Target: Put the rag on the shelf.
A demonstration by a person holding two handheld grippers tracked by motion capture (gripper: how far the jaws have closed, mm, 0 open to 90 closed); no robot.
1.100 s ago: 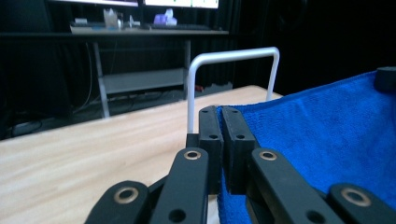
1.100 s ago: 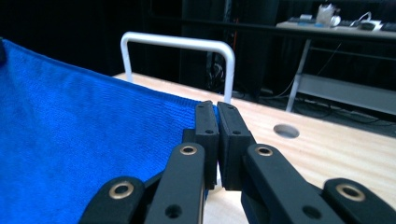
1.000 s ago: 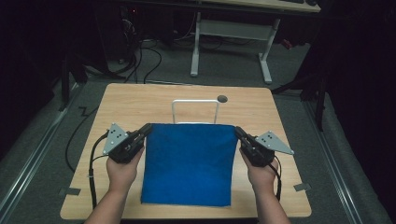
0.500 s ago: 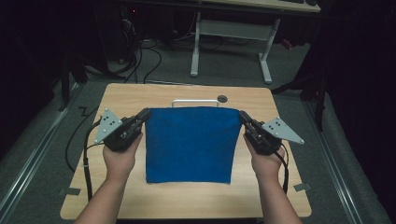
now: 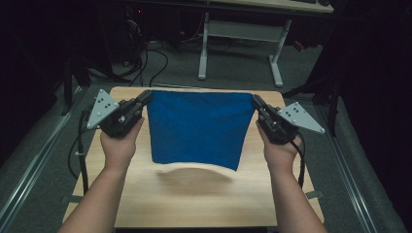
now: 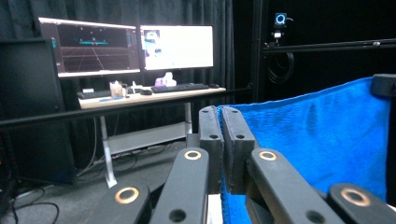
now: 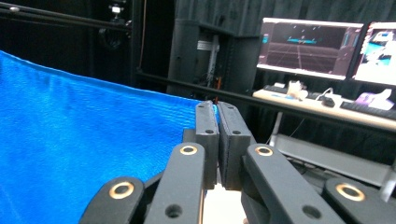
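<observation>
Blue cloth [image 5: 199, 127] hangs above the wooden table [image 5: 204, 199], stretched flat between the two grippers, lower edge off the surface with a soft shadow on the wood under it.

Left side: left hand [image 5: 119, 143] holds the left gripper [image 5: 145, 99] at the cloth's top left corner. Grey three-cornered plate sits on top of it, cable trails down past the table's left edge. In the left gripper view the jaws are pressed together with the cloth's corner pinched between them; fabric spreads off to the right, and the far corner meets a dark shape at the frame's upper right, likely the other gripper.

Middle: top edge of the cloth runs roughly straight from gripper to gripper. Cloth narrows slightly toward its bottom edge.

Right side: right hand [image 5: 281, 150] holds the right gripper [image 5: 256, 101] at the top right corner. In the right gripper view its jaws are likewise clamped on the cloth's corner, fabric spreading left.

Background: a desk [image 6: 149, 95] with two lit monitors [image 6: 126, 44] and a keyboard beyond the table, dark curtains behind.
</observation>
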